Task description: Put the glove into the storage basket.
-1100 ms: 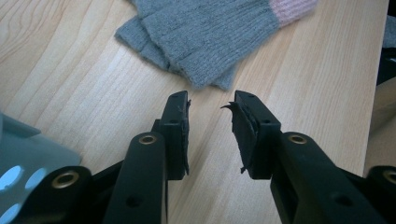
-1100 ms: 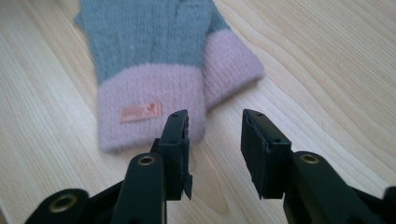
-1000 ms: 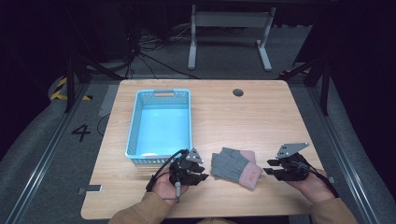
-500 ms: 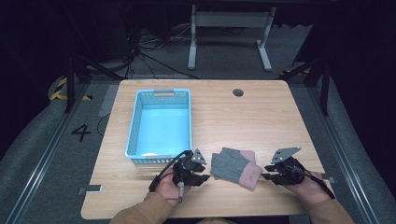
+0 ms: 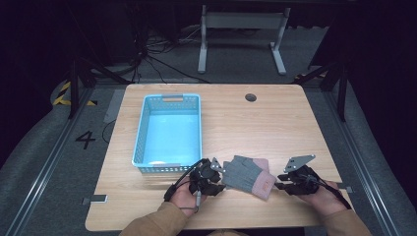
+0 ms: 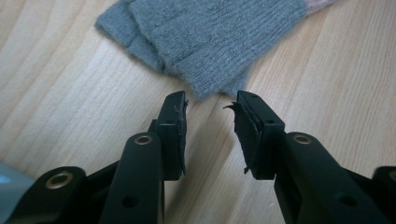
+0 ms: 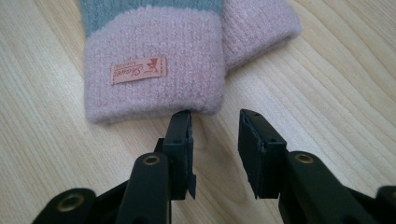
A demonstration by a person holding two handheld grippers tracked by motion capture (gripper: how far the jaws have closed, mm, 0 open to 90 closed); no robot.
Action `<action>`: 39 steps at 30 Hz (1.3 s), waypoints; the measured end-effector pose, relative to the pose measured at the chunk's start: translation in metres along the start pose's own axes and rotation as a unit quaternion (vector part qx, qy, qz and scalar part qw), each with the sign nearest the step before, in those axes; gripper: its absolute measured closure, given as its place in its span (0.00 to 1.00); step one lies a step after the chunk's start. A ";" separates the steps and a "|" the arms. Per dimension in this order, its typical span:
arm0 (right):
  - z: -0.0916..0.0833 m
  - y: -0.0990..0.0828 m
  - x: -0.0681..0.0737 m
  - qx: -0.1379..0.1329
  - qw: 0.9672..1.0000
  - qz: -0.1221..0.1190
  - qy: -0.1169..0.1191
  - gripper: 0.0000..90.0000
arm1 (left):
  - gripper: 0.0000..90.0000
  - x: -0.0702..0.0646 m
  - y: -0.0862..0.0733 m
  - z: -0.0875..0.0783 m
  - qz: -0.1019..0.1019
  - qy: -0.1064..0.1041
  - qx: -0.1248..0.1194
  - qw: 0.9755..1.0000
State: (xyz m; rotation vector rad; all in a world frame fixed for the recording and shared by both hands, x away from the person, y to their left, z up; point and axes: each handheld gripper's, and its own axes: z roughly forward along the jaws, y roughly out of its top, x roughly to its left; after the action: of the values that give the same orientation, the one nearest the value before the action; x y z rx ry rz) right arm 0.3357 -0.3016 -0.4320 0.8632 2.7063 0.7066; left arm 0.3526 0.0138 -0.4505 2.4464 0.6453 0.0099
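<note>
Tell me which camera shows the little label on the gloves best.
The right gripper view: the label lies close and sharp on the pink cuff. The high view shows it as a faint patch; the left gripper view catches the grey fingers.

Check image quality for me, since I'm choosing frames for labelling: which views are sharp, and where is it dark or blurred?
High view: table evenly lit, surroundings almost black, gloves small and soft. Left gripper view: grey knit crisp, left gripper jaw bases blurred. Right gripper view: label on the pink cuff in focus, its print too small to read, right gripper near parts soft.
</note>
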 end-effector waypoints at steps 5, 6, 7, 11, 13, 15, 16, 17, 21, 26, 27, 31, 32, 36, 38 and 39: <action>0.001 0.000 0.000 0.000 1.000 0.001 0.000 0.73 | 0.73 0.001 0.002 0.000 -0.006 -0.006 0.006 1.000; 0.001 0.000 0.000 0.000 1.000 0.001 0.000 0.73 | 0.74 0.001 0.002 0.000 -0.006 -0.006 0.006 1.000; 0.001 0.000 0.000 0.002 1.000 -0.001 0.000 0.73 | 0.74 0.001 0.003 0.000 -0.009 -0.010 0.008 1.000; 0.002 0.001 0.001 0.001 1.000 -0.003 0.000 0.74 | 0.76 0.000 0.008 0.003 -0.005 -0.010 0.015 1.000; 0.002 0.002 0.001 0.001 1.000 -0.006 0.000 0.75 | 0.76 -0.001 0.009 0.003 0.002 -0.007 0.022 1.000; 0.003 0.002 0.002 0.001 1.000 -0.008 -0.001 0.76 | 0.76 -0.001 0.010 0.003 0.003 -0.007 0.022 1.000; 0.003 0.002 0.003 0.002 1.000 -0.008 -0.001 0.77 | 0.77 -0.002 0.010 0.003 0.003 -0.004 0.022 1.000; 0.003 0.002 0.003 0.002 1.000 -0.008 -0.001 0.77 | 0.78 -0.002 0.010 0.003 0.003 -0.004 0.022 1.000; 0.004 0.003 0.005 0.001 1.000 -0.015 -0.002 0.80 | 0.82 -0.004 0.011 0.004 0.011 0.006 0.026 1.000; 0.004 0.004 0.006 0.002 1.000 -0.010 -0.005 0.84 | 0.94 -0.005 0.013 0.004 0.017 0.008 0.032 0.999; 0.004 0.004 0.006 0.000 1.000 -0.010 -0.008 0.88 | 0.96 -0.005 0.013 0.003 0.020 0.011 0.031 0.999; 0.001 0.006 0.008 -0.004 1.000 -0.006 -0.017 0.95 | 0.98 -0.007 0.014 0.000 0.020 0.007 0.031 0.999; 0.001 0.006 0.008 -0.004 1.000 -0.006 -0.017 0.95 | 0.98 -0.007 0.014 0.000 0.020 0.007 0.031 0.999; -0.008 0.008 0.007 -0.018 1.000 0.005 -0.021 0.96 | 0.99 -0.009 0.014 -0.006 0.022 0.000 0.023 1.000; -0.013 0.009 0.008 -0.031 0.999 0.007 -0.025 0.96 | 0.99 -0.011 0.014 -0.010 0.024 0.000 0.012 1.000; -0.016 0.011 0.009 -0.036 0.999 0.008 -0.033 0.96 | 0.99 -0.013 0.014 -0.013 0.026 -0.001 0.007 1.000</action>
State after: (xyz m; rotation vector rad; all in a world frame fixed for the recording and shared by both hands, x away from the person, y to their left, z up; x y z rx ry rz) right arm 0.3285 -0.2948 -0.4134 0.8765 2.6023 0.7609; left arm 0.3456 0.0058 -0.4299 2.4751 0.5824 0.0251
